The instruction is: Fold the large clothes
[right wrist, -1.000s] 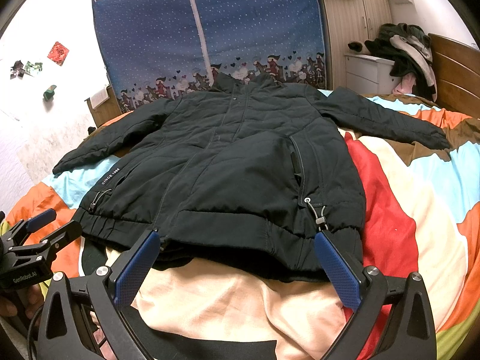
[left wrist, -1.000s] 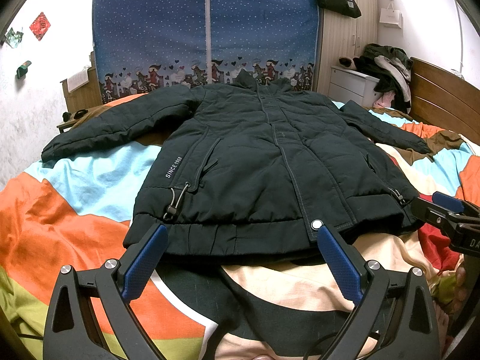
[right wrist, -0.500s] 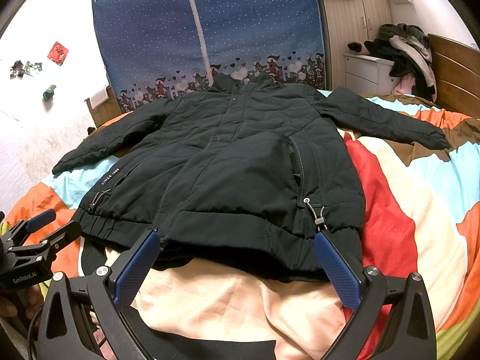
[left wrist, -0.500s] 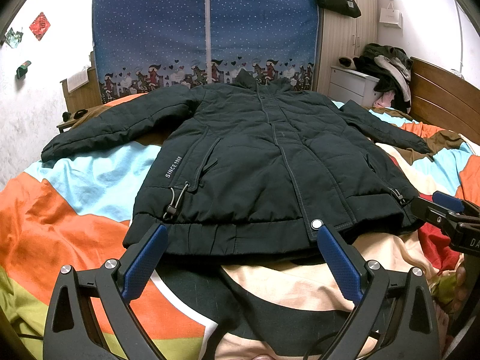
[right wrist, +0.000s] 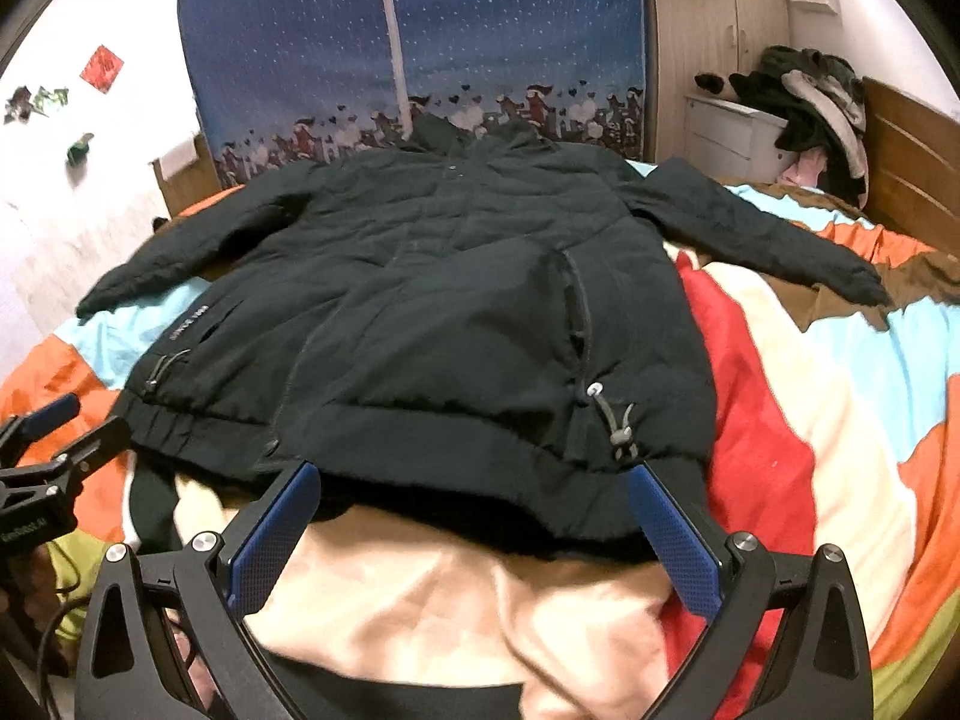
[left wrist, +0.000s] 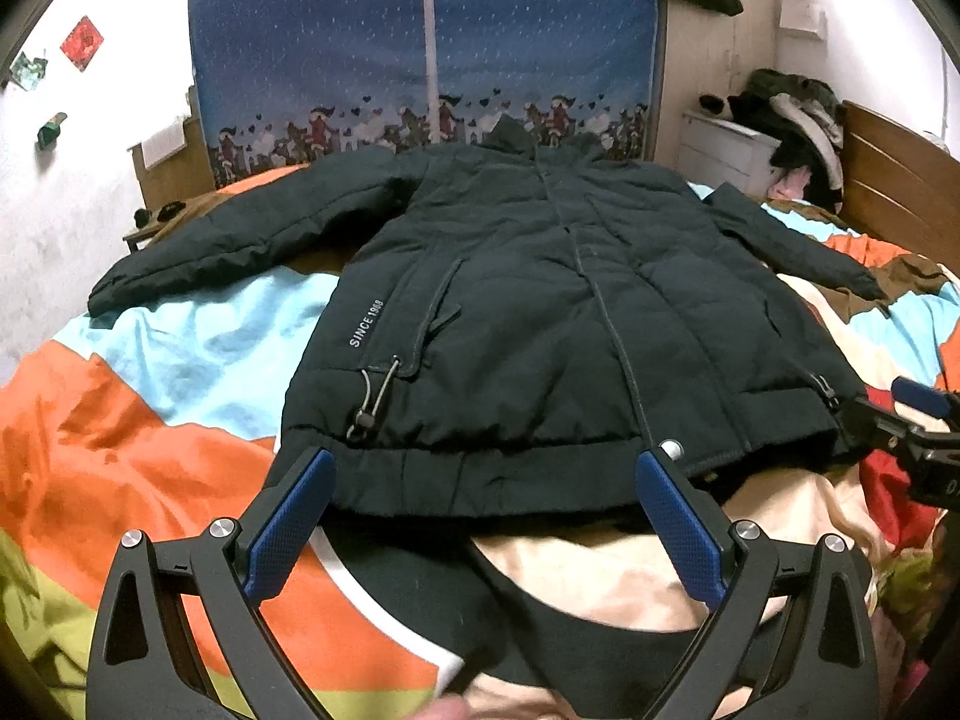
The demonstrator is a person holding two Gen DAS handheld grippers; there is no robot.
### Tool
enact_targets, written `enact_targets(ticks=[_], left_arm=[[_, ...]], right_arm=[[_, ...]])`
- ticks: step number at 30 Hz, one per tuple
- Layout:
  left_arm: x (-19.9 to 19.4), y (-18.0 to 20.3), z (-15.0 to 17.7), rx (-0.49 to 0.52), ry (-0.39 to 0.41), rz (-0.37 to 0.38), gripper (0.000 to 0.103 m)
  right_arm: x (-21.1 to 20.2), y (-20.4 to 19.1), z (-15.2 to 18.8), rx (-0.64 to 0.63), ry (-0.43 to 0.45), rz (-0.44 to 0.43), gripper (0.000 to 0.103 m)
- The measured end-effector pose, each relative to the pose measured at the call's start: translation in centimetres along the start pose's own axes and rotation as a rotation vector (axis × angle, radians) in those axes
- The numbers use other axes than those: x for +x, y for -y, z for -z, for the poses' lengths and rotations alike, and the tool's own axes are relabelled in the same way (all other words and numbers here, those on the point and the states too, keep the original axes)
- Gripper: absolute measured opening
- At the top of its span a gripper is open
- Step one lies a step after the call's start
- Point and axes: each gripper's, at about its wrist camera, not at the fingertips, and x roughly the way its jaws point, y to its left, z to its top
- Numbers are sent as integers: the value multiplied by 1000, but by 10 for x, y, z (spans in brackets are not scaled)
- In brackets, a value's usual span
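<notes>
The black jacket [left wrist: 540,324] is lying face up and spread flat on the bed [left wrist: 150,456], both sleeves stretched out, hem toward the person. The right gripper [right wrist: 474,516] is now sliding forward and to its right, its view slightly blurred, while the left gripper [left wrist: 486,498] is hardly moving from a second ago. Both are hovering just short of the hem with jaws spread wide, holding nothing; folding is only about to begin.

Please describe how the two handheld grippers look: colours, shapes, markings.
Both the left gripper and the right gripper have black triangular cut-out frames, silver bolts and blue textured finger pads. White lettering marks the left gripper's side in the right wrist view.
</notes>
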Motion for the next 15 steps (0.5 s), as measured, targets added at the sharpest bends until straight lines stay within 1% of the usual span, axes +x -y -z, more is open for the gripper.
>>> enact_targets(ticks=[2, 5, 7, 10, 15], left_arm=[[3, -7, -15, -12, -27, 21, 98], [4, -14, -42, -19, -36, 35, 98], [3, -20, -66, -17, -31, 30, 98], [6, -24, -99, -5, -50, 17, 98], [19, -24, -145, 39, -85, -8, 98]], right_arm=[[-1, 1, -12, -6, 5, 3, 103], [-6, -1, -39, -42, 30, 44, 103], [-11, -4, -56, -79, 57, 75, 103], [-18, -8, -82, -144, 93, 102, 103], [-21, -3, -120, -204, 119, 93, 103]])
